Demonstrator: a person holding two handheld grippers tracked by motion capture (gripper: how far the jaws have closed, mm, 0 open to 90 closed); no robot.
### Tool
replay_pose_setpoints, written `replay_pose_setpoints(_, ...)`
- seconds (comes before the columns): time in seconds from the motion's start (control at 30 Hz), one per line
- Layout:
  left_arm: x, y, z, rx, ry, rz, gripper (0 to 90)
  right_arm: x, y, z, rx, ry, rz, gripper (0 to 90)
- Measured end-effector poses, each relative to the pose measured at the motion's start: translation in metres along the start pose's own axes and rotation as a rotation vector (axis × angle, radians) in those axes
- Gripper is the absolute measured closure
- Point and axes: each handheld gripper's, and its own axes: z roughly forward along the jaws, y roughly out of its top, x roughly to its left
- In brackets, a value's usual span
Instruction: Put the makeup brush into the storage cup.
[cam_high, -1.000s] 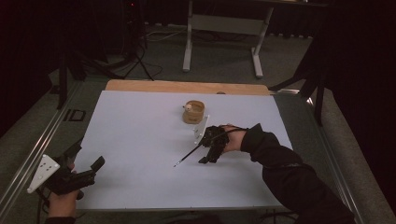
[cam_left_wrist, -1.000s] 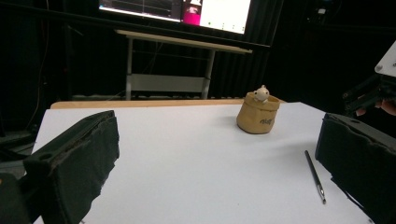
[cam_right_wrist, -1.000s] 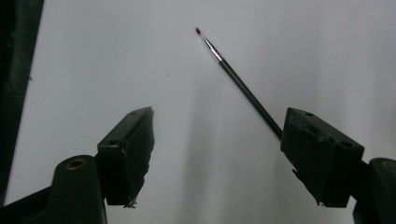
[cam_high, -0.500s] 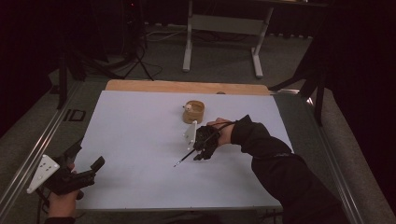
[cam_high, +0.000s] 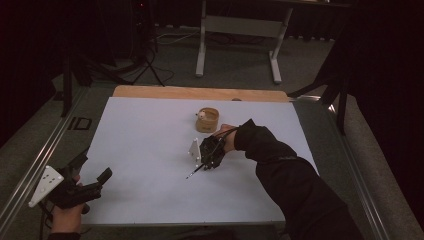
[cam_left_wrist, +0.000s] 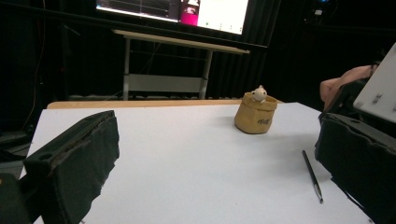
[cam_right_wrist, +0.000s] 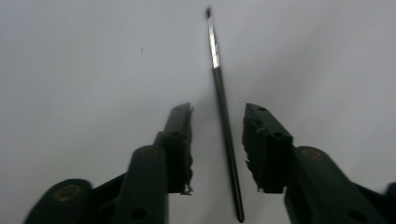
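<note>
The thin brush (cam_right_wrist: 223, 116) lies flat on the white sheet (cam_high: 145, 150), a little toward us from the tan pouch (cam_high: 207, 120), with its dark tip pointing away from the pouch. We have our right gripper (cam_right_wrist: 217, 140) down over it so that the handle runs through the gap between the two jaws. The jaws stand apart on either side of it and touch nothing, so the brush rests on the table, not in a grip. We judge this placement sets up a pinch across the handle, near its blunt end, where closing would trap it squarely.

The pouch stands upright just beyond our right hand (cam_high: 227, 137), a small pale figure (cam_left_wrist: 258, 94) poking out of its mouth; it looks like the likely home for the brush, though that is our guess.

Our left gripper (cam_high: 82, 185) waits at the near left corner of the sheet, well apart from the brush, jaws spread wide and holding nothing, kept out of the way.
</note>
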Motion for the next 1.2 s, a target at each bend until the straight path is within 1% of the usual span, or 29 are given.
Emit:
replay_pose_setpoints(0.03,0.000,0.000,0.000,0.000,0.000,0.000,0.4,0.000,0.000,0.000,0.000,0.000,0.000,63.5)
replay_pose_setpoints(0.07,0.000,0.000,0.000,-0.001,-0.001,0.000,0.4,-0.003,0.000,0.005,0.016,0.005,-0.019,66.9)
replay_pose_setpoints(0.17,0.000,0.000,0.000,-0.002,-0.002,-0.001,0.5,-0.005,-0.001,0.008,0.014,0.006,-0.013,68.4)
replay_pose_setpoints(0.2,0.000,0.000,0.000,-0.002,-0.003,0.000,0.4,-0.008,-0.002,0.011,0.017,0.003,-0.028,71.5)
replay_pose_setpoints(0.23,0.000,0.000,0.000,-0.001,-0.003,-0.001,0.4,-0.008,-0.002,0.011,0.017,0.003,-0.028,71.5)
replay_pose_setpoints(0.27,0.000,0.000,0.000,0.000,-0.003,-0.001,0.4,-0.011,-0.002,0.014,0.020,0.021,-0.032,74.3)
replay_pose_setpoints(0.3,0.000,0.000,0.000,0.000,-0.004,-0.001,0.4,-0.012,-0.002,0.016,0.024,0.028,-0.042,76.6)
replay_pose_setpoints(0.33,0.000,0.000,0.000,0.000,-0.004,0.000,0.4,-0.013,-0.002,0.017,0.024,0.032,-0.052,77.0)
replay_pose_setpoints(0.5,0.000,-0.001,0.000,0.000,-0.005,-0.002,0.4,-0.015,-0.002,0.022,0.038,0.038,-0.055,78.6)
replay_pose_setpoints(0.53,0.000,-0.001,0.001,0.002,-0.006,-0.003,0.4,-0.014,-0.002,0.025,0.060,0.040,-0.063,79.6)
replay_pose_setpoints(0.67,0.000,-0.001,0.001,0.001,-0.006,-0.003,0.4,-0.015,-0.002,0.025,0.059,0.044,-0.061,80.7)
replay_pose_setpoints(0.7,0.000,-0.001,0.001,0.002,-0.005,-0.004,0.4,-0.014,-0.001,0.025,0.062,0.056,-0.066,84.6)
replay_pose_setpoints(0.77,0.000,-0.001,0.001,0.002,-0.005,-0.004,0.5,-0.014,-0.001,0.025,0.063,0.064,-0.062,84.8)
replay_pose_setpoints(0.8,0.000,-0.001,0.001,0.002,-0.005,-0.004,0.5,-0.014,0.000,0.025,0.066,0.060,-0.067,84.9)
replay_pose_setpoints(0.83,0.000,-0.001,0.001,0.002,-0.005,-0.004,0.4,-0.014,0.000,0.024,0.066,0.069,-0.064,85.1)
replay_pose_setpoints(0.93,0.000,-0.001,0.001,0.002,-0.004,0.000,0.4,-0.014,0.002,0.023,0.067,0.073,-0.059,85.3)
replay_pose_setpoints(0.97,0.000,-0.001,0.001,0.003,-0.004,0.000,0.4,-0.014,0.002,0.021,0.059,0.076,-0.050,85.3)
replay_pose_setpoints(1.0,0.000,-0.001,0.001,0.003,-0.003,0.000,0.4,-0.014,0.001,0.017,0.050,0.074,-0.031,85.5)
replay_pose_setpoints(1.03,0.000,-0.001,0.001,0.003,-0.003,0.000,0.4,-0.014,0.001,0.017,0.050,0.074,-0.031,85.5)
replay_pose_setpoints(1.07,-0.001,-0.001,0.001,0.003,-0.004,0.002,0.4,-0.014,0.001,0.015,0.052,0.075,-0.015,85.5)
replay_pose_setpoints(1.17,-0.001,0.000,0.001,0.002,-0.004,0.004,0.4,-0.012,0.000,0.006,0.041,0.059,0.025,85.5)
replay_pose_setpoints(1.2,-0.001,0.000,0.001,0.004,-0.005,0.005,0.4,-0.012,-0.001,0.003,0.026,0.050,0.034,85.5)
